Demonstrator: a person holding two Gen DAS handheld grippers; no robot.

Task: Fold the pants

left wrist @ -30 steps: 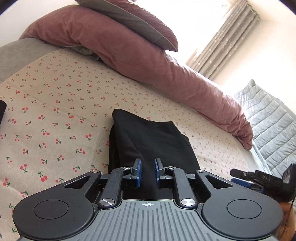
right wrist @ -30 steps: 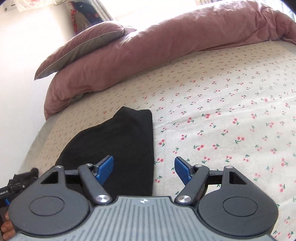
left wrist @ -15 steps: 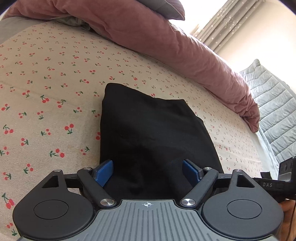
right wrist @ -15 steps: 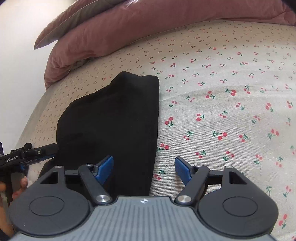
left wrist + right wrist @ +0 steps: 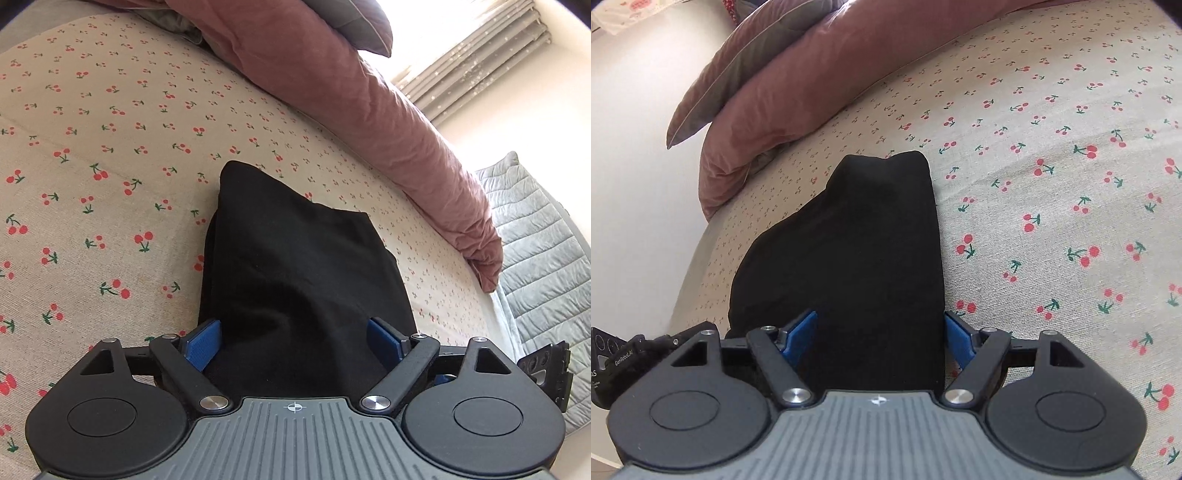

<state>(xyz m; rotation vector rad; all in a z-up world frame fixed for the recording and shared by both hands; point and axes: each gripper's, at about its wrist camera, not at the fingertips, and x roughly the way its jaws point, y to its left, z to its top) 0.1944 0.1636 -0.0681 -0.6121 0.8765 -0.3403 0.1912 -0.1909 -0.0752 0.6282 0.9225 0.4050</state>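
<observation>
Black pants (image 5: 295, 266) lie folded in a narrow stack on the cherry-print bedsheet (image 5: 92, 155). My left gripper (image 5: 293, 341) hovers over the stack's near end; its jaws are opening wide, the blue pads (image 5: 202, 345) stand apart and the cloth passes between them without being pressed. In the right wrist view the same pants (image 5: 849, 251) run away from my right gripper (image 5: 881, 339), which is open, its blue pads (image 5: 955, 341) spread to either side of the cloth's right edge. The near end of the pants is hidden under both grippers.
A rolled dusty-pink duvet (image 5: 369, 122) and a pillow (image 5: 746, 66) lie along the far side of the bed. A grey quilted cover (image 5: 543, 251) sits past the bed's right edge. The other gripper (image 5: 620, 362) shows at the left edge of the right wrist view. A white wall (image 5: 635, 147) stands left.
My left gripper's jaws went from nearly shut to wide apart. Both grippers sank and tilted down toward the pants, which now fill more of each view.
</observation>
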